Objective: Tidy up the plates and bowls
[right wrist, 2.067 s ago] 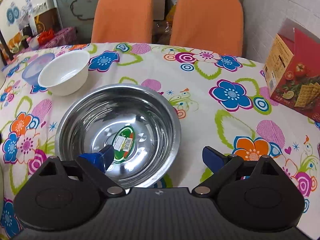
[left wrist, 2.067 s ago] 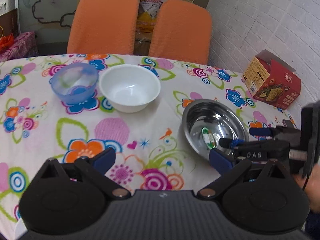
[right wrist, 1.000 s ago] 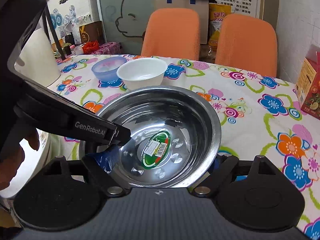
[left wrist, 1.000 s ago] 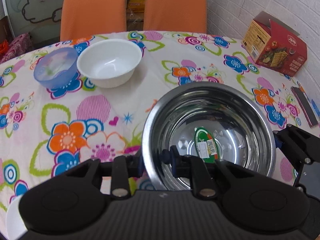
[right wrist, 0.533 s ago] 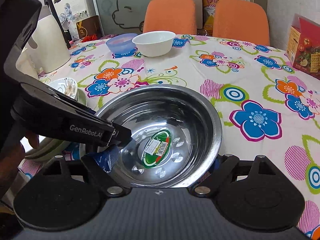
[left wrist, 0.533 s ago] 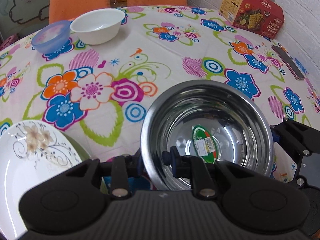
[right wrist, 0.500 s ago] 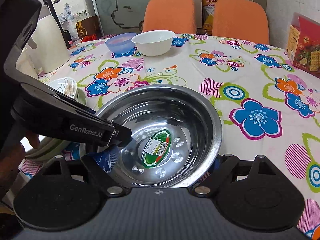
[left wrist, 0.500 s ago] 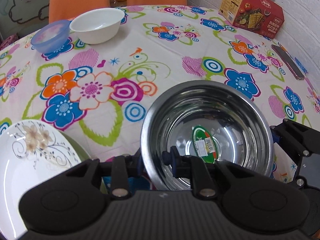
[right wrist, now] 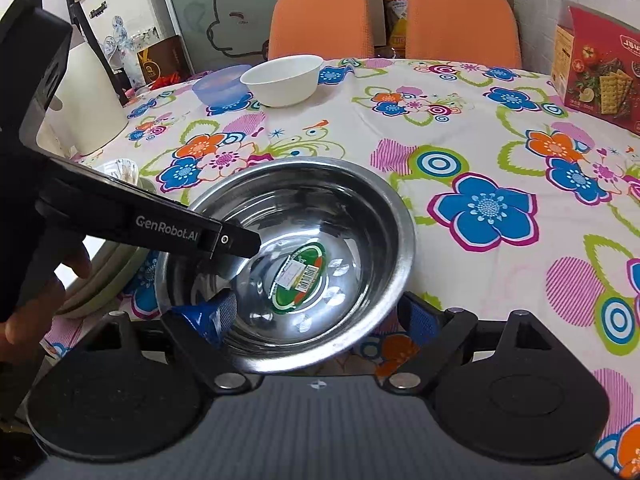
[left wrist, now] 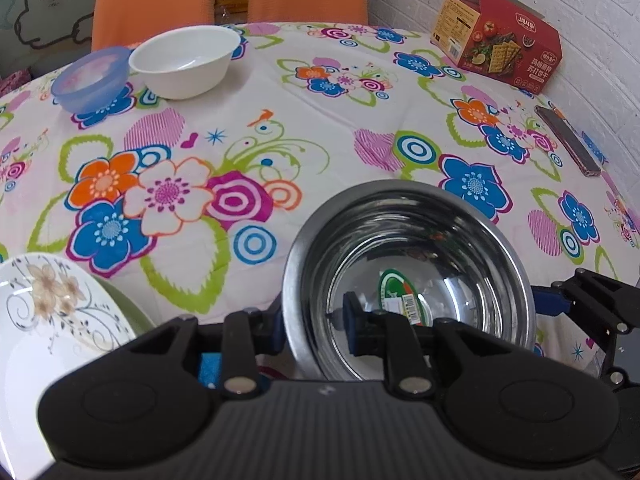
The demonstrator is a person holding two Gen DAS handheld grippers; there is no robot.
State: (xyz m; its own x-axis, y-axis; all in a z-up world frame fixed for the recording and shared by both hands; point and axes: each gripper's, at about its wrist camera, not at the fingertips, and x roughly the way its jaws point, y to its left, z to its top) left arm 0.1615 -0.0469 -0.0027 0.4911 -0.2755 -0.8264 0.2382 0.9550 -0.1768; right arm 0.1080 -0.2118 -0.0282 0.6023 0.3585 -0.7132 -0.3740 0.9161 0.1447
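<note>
Pinching the near-left rim of the steel bowl (left wrist: 408, 280), the left hand-held gripper (left wrist: 316, 324) has its jaws drawn narrow, one finger outside the wall and one inside, so the bowl sits directly ahead of it. From the right wrist view the same bowl (right wrist: 288, 256) shows tilted, its far rim higher than the near one, and it looks lifted off the counter (right wrist: 460, 128) rather than resting on it; how far off I cannot tell. The right hand-held gripper (right wrist: 320, 320) stands wide, its two blue pads on either side of the bowl's near edge, and whether either pad touches the metal I cannot tell. A sticker lies in the bowl's bottom.

Outward to the left, at the counter's near-left edge, sits a stack of plates: a flowered white plate (left wrist: 48, 320) on a greenish one. That stack lies just beside the left hand-held gripper, on the side away from the bowl, and the left hand is the nearer one to it. At the far-left edge a white bowl (left wrist: 184, 62) and a blue plastic bowl (left wrist: 90, 78) stand side by side, touching or nearly so, well apart from the steel one. A red cracker box (left wrist: 500, 54) stands at the far-right edge, with a phone (left wrist: 568, 140) nearer along the right edge.

My guess is that the steel bowl is being carried; a round bowl has no long axis to mind, only its tilt.
</note>
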